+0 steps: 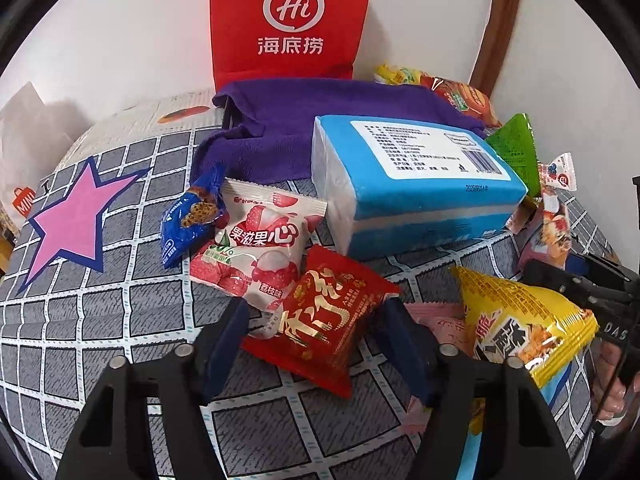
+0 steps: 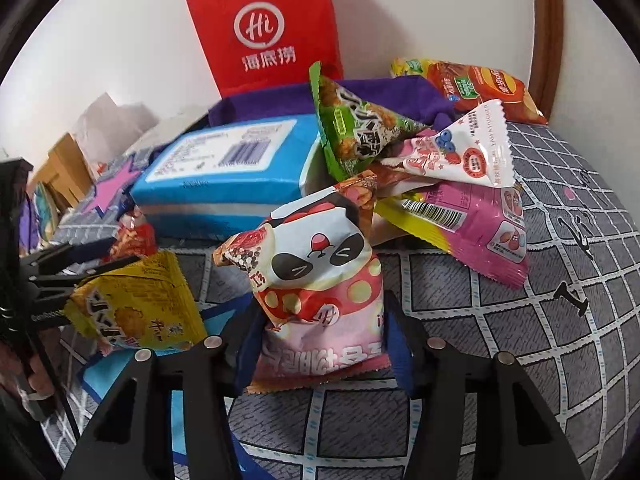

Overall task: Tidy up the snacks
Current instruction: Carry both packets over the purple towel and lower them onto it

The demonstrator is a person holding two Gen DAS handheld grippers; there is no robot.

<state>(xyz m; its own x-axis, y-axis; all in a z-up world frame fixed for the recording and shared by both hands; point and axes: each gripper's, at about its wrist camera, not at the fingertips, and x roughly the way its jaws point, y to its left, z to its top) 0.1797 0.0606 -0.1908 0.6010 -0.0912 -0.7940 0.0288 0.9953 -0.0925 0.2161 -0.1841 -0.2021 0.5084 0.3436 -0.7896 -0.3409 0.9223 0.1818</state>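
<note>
The left gripper (image 1: 312, 336) has its fingers spread on either side of a red packet (image 1: 324, 320) lying on the checked bedsheet (image 1: 100, 320). The right gripper (image 2: 316, 340) pinches a panda packet (image 2: 320, 288), held upright. A yellow packet (image 1: 524, 324) sits between the two grippers. Behind the red packet lie a lychee packet (image 1: 260, 248) and a blue cookie packet (image 1: 188, 224). Farther back, a blue tissue pack (image 1: 412, 184) rests on a purple cloth (image 1: 280, 120), with a red bag (image 1: 292, 20) against the wall.
</note>
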